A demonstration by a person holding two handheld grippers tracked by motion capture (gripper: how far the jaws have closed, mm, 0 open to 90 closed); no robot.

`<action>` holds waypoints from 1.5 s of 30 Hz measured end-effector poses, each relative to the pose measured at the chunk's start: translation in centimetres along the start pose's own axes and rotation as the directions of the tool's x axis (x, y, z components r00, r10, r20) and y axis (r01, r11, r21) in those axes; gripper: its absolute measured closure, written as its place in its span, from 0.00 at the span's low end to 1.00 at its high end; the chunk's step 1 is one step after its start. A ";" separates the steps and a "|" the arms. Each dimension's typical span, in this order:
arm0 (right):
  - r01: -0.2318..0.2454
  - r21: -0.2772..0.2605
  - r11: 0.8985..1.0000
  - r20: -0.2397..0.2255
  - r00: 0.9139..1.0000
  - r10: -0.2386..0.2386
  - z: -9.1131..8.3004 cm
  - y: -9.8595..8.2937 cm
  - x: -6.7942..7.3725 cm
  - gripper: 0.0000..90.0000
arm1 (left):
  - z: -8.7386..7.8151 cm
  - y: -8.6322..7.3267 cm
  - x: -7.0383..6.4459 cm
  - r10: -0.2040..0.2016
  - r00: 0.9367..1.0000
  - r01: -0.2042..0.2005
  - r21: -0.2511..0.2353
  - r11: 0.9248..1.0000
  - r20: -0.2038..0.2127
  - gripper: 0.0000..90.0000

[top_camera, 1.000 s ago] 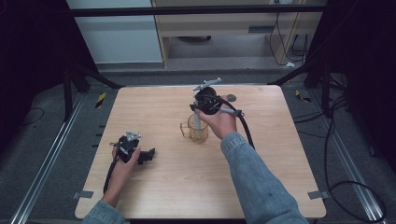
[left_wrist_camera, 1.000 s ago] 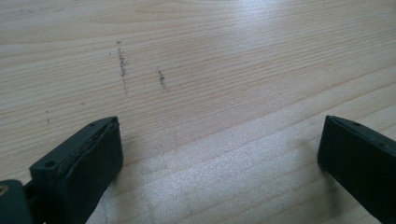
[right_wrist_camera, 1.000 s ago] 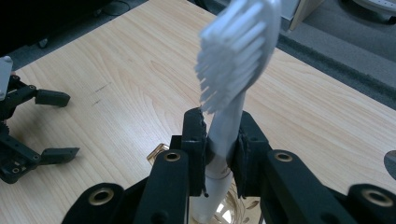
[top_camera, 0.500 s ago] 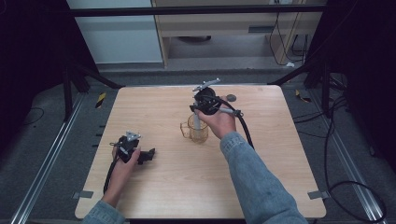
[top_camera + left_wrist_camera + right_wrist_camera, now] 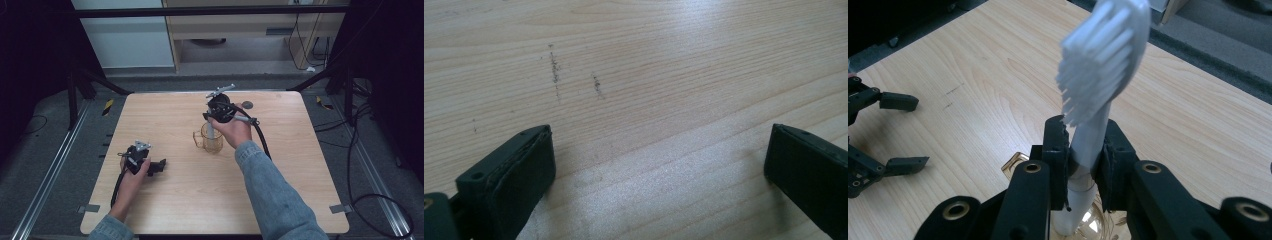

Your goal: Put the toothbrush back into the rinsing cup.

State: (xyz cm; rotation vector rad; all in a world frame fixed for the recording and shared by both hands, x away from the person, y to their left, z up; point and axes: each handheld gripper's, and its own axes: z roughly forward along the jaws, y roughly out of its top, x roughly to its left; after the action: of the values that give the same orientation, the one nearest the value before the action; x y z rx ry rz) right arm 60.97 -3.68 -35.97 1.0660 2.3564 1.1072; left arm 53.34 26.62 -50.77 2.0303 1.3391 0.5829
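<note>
Holding my right gripper point(image 5: 1083, 155) pinched on the white-bristled toothbrush point(image 5: 1098, 90), I keep its handle upright, apparently straight above the amber glass mug point(image 5: 212, 138); my left gripper point(image 5: 659, 165) rests spread, well apart.

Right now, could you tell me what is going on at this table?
A person is working at a wooden table with a gripper in each hand. The right gripper is shut on the handle of a white toothbrush, bristles up, with its lower end inside an amber glass cup near the middle of the table. The left gripper rests low over bare wood at the person's left, jaws open and holding nothing.
</note>
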 end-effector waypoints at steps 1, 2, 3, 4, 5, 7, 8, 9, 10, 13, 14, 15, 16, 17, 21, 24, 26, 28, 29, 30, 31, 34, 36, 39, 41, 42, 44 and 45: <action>0.000 0.000 1.000 0.001 1.000 0.000 0.0 0.0 0.0 0.85 | 0.0 0.0 0.0 0.000 1.000 0.000 0.000 1.000 0.000 0.00; 0.000 -0.001 1.000 0.001 1.000 0.000 0.1 0.0 0.0 0.85 | 0.0 0.0 0.0 0.000 1.000 0.000 0.000 1.000 0.000 0.00; -0.003 -0.004 1.000 0.000 1.000 0.003 0.1 0.1 0.0 0.85 | 0.0 0.0 0.0 0.000 1.000 0.000 0.000 1.000 0.000 0.00; -0.005 -0.006 1.000 0.001 1.000 0.005 0.2 0.1 -0.1 0.85 | 0.0 0.0 0.0 0.000 1.000 0.000 0.000 1.000 0.000 0.00; -0.008 -0.010 1.000 0.000 1.000 0.008 0.2 0.1 -0.1 0.85 | 0.0 0.0 0.0 0.000 1.000 0.000 0.000 1.000 0.000 0.00; -0.014 -0.019 1.000 0.002 1.000 0.014 0.4 0.1 -0.1 0.85 | 0.0 0.0 0.0 0.000 1.000 0.000 0.000 1.000 0.000 0.00; -0.014 -0.019 1.000 0.002 1.000 0.014 0.4 0.1 -0.1 0.85 | 0.0 0.0 0.0 0.000 1.000 0.000 0.000 1.000 0.000 0.00; -0.018 -0.024 1.000 0.002 1.000 0.018 0.5 0.1 -0.2 0.85 | 0.0 0.0 0.0 0.000 1.000 0.000 0.000 1.000 0.000 0.00; -0.022 -0.029 0.999 0.004 1.000 0.022 0.5 0.1 -0.2 0.85 | 0.0 0.0 0.0 0.000 1.000 0.000 0.000 1.000 0.000 0.00; -0.033 -0.039 0.999 0.008 0.999 0.033 0.8 0.1 -0.4 0.85 | 0.0 0.0 0.0 0.000 1.000 0.000 0.000 1.000 0.000 0.00; -0.037 -0.043 0.998 0.008 0.999 0.037 0.8 0.1 -0.4 0.85 | 0.0 0.0 0.0 0.000 1.000 0.000 0.000 1.000 0.000 0.00; -0.038 -0.047 0.998 0.010 0.999 0.038 0.9 0.2 -0.5 0.85 | 0.0 0.0 0.0 0.000 1.000 0.000 0.000 1.000 0.000 0.00; -0.040 -0.049 0.998 0.011 0.999 0.041 1.0 0.2 -0.5 0.85 | 0.0 0.0 0.0 0.000 1.000 0.000 0.000 1.000 0.000 0.00; -0.044 -0.051 0.998 0.013 0.999 0.045 1.0 0.2 -0.6 0.85 | 0.0 0.0 0.0 0.000 1.000 0.000 0.000 1.000 0.000 0.00; -0.055 -0.060 0.997 0.016 0.998 0.056 1.2 0.2 -0.8 0.85 | 0.0 0.0 0.0 0.000 1.000 0.000 0.000 1.000 0.000 0.00; -0.066 -0.063 0.996 0.018 0.998 0.067 1.4 0.2 -1.0 0.85 | 0.0 0.0 0.0 0.000 1.000 0.000 0.000 1.000 0.001 0.00; -0.074 -0.065 0.995 0.016 0.997 0.075 1.4 0.2 -1.2 0.85 | 0.0 0.0 0.0 0.001 1.000 -0.001 0.000 1.000 0.001 0.00; -0.081 -0.068 0.994 0.015 0.997 0.082 1.5 0.2 -1.3 0.85 | 0.0 0.0 0.0 0.001 1.000 -0.001 0.000 1.000 0.001 0.00; -0.083 -0.069 0.994 0.014 0.996 0.084 1.5 0.2 -1.4 0.85 | 0.0 0.0 0.0 0.001 1.000 -0.001 0.000 1.000 0.001 0.00; -0.083 -0.069 0.994 0.014 0.996 0.084 1.5 0.2 -1.4 0.85 | 0.0 0.0 0.0 0.001 1.000 -0.001 0.000 1.000 0.001 0.00; -0.086 -0.069 0.994 0.015 0.996 0.087 1.6 0.2 -1.5 0.85 | 0.0 0.0 0.0 0.001 1.000 -0.001 0.000 1.000 0.001 0.00; -0.092 -0.071 0.993 0.014 0.996 0.094 1.6 0.2 -1.5 0.84 | 0.0 0.0 0.0 0.001 1.000 -0.001 0.000 1.000 0.001 0.00; -0.094 -0.073 0.993 0.013 0.995 0.095 1.6 0.2 -1.6 0.84 | 0.0 0.0 0.0 0.001 1.000 -0.001 0.000 1.000 0.001 0.00; -0.102 -0.075 0.992 0.011 0.995 0.103 1.7 0.2 -1.7 0.84 | 0.0 0.0 0.0 0.001 1.000 -0.001 0.000 1.000 0.001 0.00; -0.106 -0.076 0.991 0.011 0.994 0.107 1.7 0.2 -1.8 0.84 | 0.0 0.0 0.0 0.001 1.000 -0.001 0.000 1.000 0.001 0.00; -0.105 -0.077 0.991 0.012 0.994 0.106 1.7 0.2 -1.8 0.84 | 0.0 0.0 0.0 0.001 1.000 -0.001 0.000 1.000 0.002 0.00; -0.109 -0.076 0.991 0.014 0.994 0.110 1.7 0.2 -1.8 0.84 | 0.0 0.0 0.0 0.001 1.000 -0.001 0.000 1.000 0.002 0.00; -0.109 -0.076 0.991 0.013 0.994 0.110 1.7 0.2 -1.9 0.84 | 0.0 0.0 0.0 0.001 1.000 -0.001 -0.001 1.000 0.002 0.00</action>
State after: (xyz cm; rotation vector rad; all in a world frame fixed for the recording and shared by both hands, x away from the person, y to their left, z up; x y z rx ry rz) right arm 63.27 -4.07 -36.99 1.1854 2.2478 1.2106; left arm 53.38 26.61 -50.77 2.0308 1.3368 0.5818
